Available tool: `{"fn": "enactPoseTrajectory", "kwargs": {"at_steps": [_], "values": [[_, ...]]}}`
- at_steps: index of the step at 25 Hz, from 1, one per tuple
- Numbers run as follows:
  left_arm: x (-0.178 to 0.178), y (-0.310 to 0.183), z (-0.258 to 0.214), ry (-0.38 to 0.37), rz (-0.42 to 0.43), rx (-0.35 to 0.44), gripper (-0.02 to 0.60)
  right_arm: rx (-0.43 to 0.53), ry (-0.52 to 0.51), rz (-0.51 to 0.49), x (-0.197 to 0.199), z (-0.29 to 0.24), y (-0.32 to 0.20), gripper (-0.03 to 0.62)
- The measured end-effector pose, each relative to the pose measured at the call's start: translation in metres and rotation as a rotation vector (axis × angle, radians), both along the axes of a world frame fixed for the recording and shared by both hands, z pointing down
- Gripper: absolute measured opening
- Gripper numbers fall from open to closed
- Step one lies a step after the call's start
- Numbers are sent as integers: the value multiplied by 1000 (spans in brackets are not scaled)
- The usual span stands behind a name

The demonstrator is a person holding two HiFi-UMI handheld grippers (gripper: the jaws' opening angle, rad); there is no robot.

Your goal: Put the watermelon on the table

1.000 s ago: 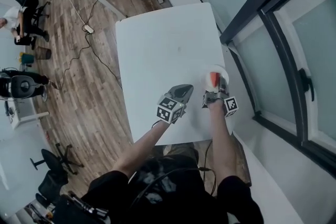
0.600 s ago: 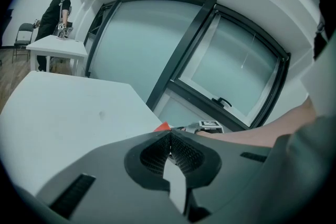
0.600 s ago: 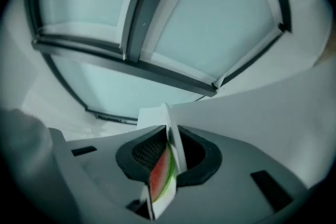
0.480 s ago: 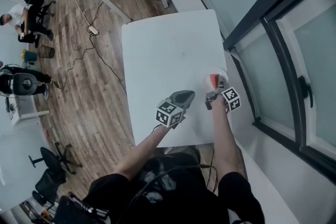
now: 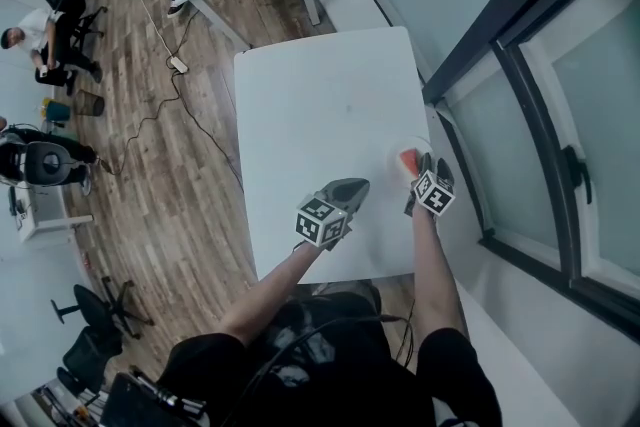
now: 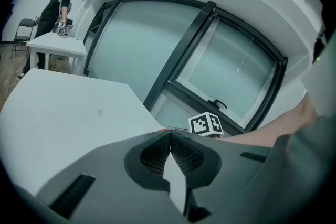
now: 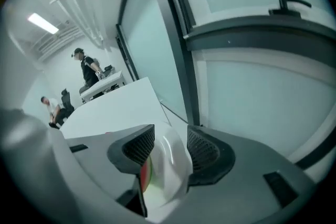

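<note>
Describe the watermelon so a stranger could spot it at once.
Start at the white table beside the window. At its window-side edge is a white plate, between the opening jaws of the right gripper. The watermelon is the red slice on it, the table's only coloured thing.

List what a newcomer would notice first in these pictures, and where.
The red watermelon and white plate sit at the table's right edge by the window. The right tongs are opening around the plate; the left tongs hover shut over the table.
</note>
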State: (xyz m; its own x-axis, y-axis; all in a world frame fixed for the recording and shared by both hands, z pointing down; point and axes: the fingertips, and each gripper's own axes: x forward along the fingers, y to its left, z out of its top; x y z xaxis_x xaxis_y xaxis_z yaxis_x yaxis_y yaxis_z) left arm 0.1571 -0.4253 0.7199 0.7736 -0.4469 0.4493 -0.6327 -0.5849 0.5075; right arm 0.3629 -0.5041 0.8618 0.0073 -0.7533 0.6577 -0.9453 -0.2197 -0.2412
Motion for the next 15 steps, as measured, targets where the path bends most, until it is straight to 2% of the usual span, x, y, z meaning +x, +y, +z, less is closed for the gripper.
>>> {"fn": "enactPoseTrajectory", "kwargs": {"at_steps": [3, 6, 9, 13, 15], "values": [[-2, 5, -4, -17, 20, 37, 5, 80, 61, -131, -7, -19, 6, 178], [-14, 18, -3, -51, 45, 57, 5, 140, 74, -245, -32, -47, 28, 178], [-29, 33, -7, -49, 39, 67, 5, 234, 109, -337, -62, -85, 59, 169], [-50, 56, -29, -22, 20, 121, 5, 359, 217, -430, -106, -142, 102, 40], [-66, 71, -44, -10, 16, 159, 4, 401, 246, -431, -125, -168, 123, 11]]}}
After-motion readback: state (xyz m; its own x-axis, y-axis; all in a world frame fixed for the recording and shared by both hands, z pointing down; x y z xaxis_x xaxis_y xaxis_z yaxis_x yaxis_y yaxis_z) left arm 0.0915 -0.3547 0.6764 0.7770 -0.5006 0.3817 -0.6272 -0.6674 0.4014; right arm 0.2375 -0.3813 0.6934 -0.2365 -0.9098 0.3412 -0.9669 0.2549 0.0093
